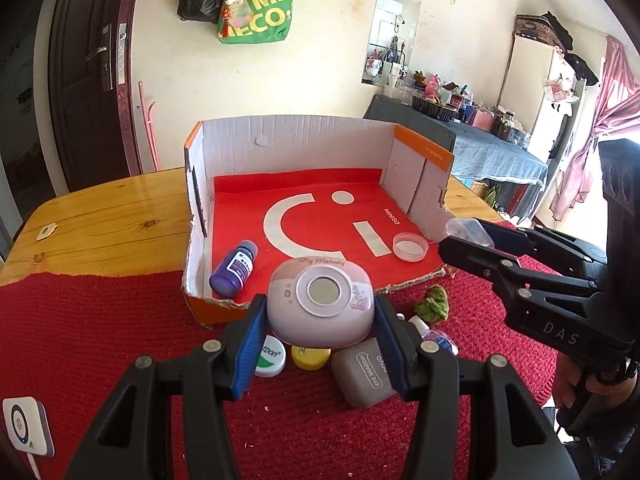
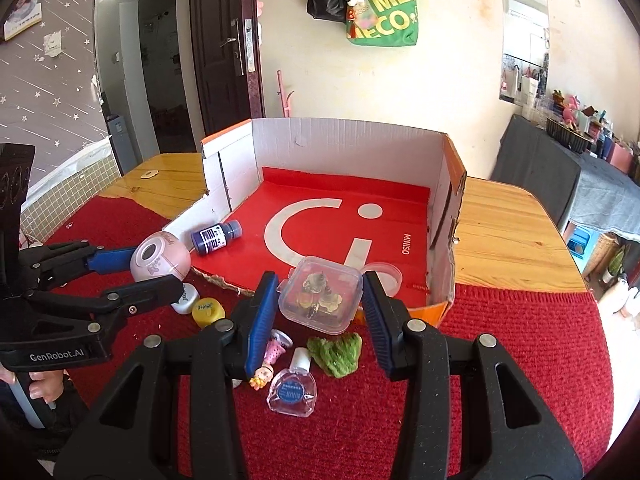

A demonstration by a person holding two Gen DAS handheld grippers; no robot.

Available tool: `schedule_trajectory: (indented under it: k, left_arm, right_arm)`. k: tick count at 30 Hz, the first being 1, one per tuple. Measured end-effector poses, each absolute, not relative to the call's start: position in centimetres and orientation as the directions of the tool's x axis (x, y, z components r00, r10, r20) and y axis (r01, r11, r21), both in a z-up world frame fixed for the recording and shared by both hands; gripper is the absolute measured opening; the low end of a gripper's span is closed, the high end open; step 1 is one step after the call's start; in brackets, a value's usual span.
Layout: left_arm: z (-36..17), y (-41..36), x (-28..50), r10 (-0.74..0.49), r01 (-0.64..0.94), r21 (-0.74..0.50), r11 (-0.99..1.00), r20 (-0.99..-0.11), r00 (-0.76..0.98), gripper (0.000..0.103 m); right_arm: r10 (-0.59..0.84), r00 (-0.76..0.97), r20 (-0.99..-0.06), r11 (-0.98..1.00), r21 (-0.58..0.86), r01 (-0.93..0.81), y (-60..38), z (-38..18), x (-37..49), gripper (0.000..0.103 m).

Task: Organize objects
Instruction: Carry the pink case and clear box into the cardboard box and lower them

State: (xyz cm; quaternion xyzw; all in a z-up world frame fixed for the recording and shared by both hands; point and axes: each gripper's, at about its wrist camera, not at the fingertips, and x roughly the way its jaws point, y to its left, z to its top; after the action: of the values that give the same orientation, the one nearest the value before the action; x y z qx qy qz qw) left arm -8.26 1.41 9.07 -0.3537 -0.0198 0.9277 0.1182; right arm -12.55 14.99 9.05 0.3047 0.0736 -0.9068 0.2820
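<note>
Over the red cloth (image 1: 100, 340), just in front of the cardboard box (image 1: 296, 136), the left gripper (image 1: 320, 320) squeezes a round pink case (image 1: 320, 304) between its two blue pads (image 1: 250, 354). The pads press on the case's left and right sides. The jaws are partly open, only as wide as the case. The case's flat face, with a silver ring and a little round window, tilts up toward the camera. The words "My Melody" sit on its far edge. It is as wide as it is long, so it has no long side to point with.

To the right, the right gripper (image 2: 320, 304) holds a small clear plastic box (image 2: 320, 298) by its two sides. Its jaws are partly open too, tight on the box. The lid faces up and small shiny bits show inside. The box is square. It hangs over the front edge of the cardboard box.

Inside the cardboard box, a purple bottle (image 2: 216, 237) lies on its side on the red liner, its cap pointing right in the right wrist view. A clear round lid (image 1: 410, 246) lies flat near the box's right wall.

On the cloth below the grippers lie a yellow cap (image 1: 310, 358), a white cap (image 1: 270, 360), a brown eye shadow case (image 1: 366, 376), a green fuzzy thing (image 2: 336, 354) and a small clear bottle (image 2: 292, 390).
</note>
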Motion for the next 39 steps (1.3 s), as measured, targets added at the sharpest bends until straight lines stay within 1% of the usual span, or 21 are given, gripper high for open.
schedule_trajectory:
  k: [6, 9, 13, 20, 26, 33, 39]
  left_arm:
    - [9.2, 1.6, -10.5, 0.255, -0.248, -0.111, -0.963, -0.683, -0.685, 0.054]
    - [9.0, 1.8, -11.8, 0.286, -0.287, -0.122, -0.950, -0.708, -0.646, 0.054]
    - [8.5, 2.2, -13.6, 0.304, -0.341, -0.104, -0.934, -0.735, -0.606, 0.054]
    - [6.7, 2.2, -16.4, 0.301, -0.389, -0.085, -0.917, -0.788, -0.537, 0.054]
    - [5.9, 2.6, -17.8, 0.323, -0.447, -0.088, -0.890, -0.815, -0.481, 0.055]
    - [4.8, 2.9, -19.0, 0.317, -0.486, -0.079, -0.871, -0.845, -0.431, 0.055]
    - [4.5, 2.7, -19.8, 0.341, -0.504, -0.110, -0.857, -0.854, -0.393, 0.055]
  right_arm:
    - [-0.490, -0.614, -0.618, -0.806, 0.053, 0.590, 13.7, 9.3, -14.7, 0.041]
    - [-0.500, -0.577, -0.645, -0.785, 0.056, 0.617, 12.9, 8.8, -16.0, 0.041]
    - [-0.507, -0.517, -0.689, -0.749, 0.055, 0.660, 11.7, 7.9, -17.6, 0.041]
    - [-0.517, -0.426, -0.743, -0.694, 0.073, 0.716, 10.3, 6.0, -19.8, 0.041]
    - [-0.494, -0.375, -0.785, -0.672, 0.071, 0.737, 9.8, 4.6, -21.1, 0.041]
    - [-0.455, -0.336, -0.825, -0.648, 0.048, 0.760, 9.6, 4.0, -21.9, 0.041]
    - [-0.436, -0.298, -0.849, -0.623, 0.046, 0.781, 9.3, 3.5, -22.4, 0.041]
